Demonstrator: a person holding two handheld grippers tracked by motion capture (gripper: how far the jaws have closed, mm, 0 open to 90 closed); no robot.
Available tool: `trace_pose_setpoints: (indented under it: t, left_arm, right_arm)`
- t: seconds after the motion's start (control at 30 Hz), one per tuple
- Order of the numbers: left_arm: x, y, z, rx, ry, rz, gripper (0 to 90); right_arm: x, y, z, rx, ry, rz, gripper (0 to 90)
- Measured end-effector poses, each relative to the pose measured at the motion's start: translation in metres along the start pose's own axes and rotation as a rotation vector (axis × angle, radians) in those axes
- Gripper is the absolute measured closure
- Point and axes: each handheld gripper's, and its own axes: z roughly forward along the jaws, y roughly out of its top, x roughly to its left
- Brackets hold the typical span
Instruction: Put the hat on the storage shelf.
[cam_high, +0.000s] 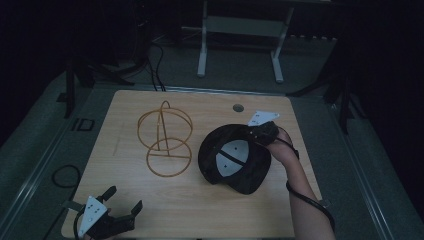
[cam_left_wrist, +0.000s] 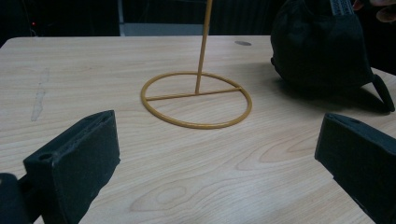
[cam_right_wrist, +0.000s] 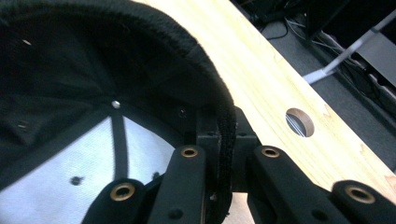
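Two tools show in the high view: the left tool (cam_high: 121, 201) sits at the lower left of the frame with its jaws spread and nothing between them, while the right tool (cam_high: 263, 131) at centre right is clamped on the rim of the black cap (cam_high: 234, 159), which lies crown down on the table (cam_high: 200, 210) right of the yellow wire stand (cam_high: 165, 140). In the left gripper view, the wide-apart jaws rise from the bottom corners, the stand's ring base (cam_left_wrist: 196, 99) at centre and the cap (cam_left_wrist: 317, 46) at upper right. In the right gripper view, both jaws pinch the cap's edge (cam_right_wrist: 224, 140) at bottom centre, with a round hole (cam_right_wrist: 299, 122) in the table at right.
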Motion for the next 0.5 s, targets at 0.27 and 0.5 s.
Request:
trace_pose_setpoints:
  t: [0.27,0.5]
  left_arm:
    - [-0.005,-0.001,0.003,0.017,-0.028,0.027,0.4]
    - [-0.013,-0.003,0.008,0.052,-0.070,0.025,0.4]
  right_arm:
    - [0.000,0.004,-0.024,-0.102,-0.019,0.125,87.1]
    - [0.008,0.016,-0.050,-0.183,-0.063,0.157,87.1]
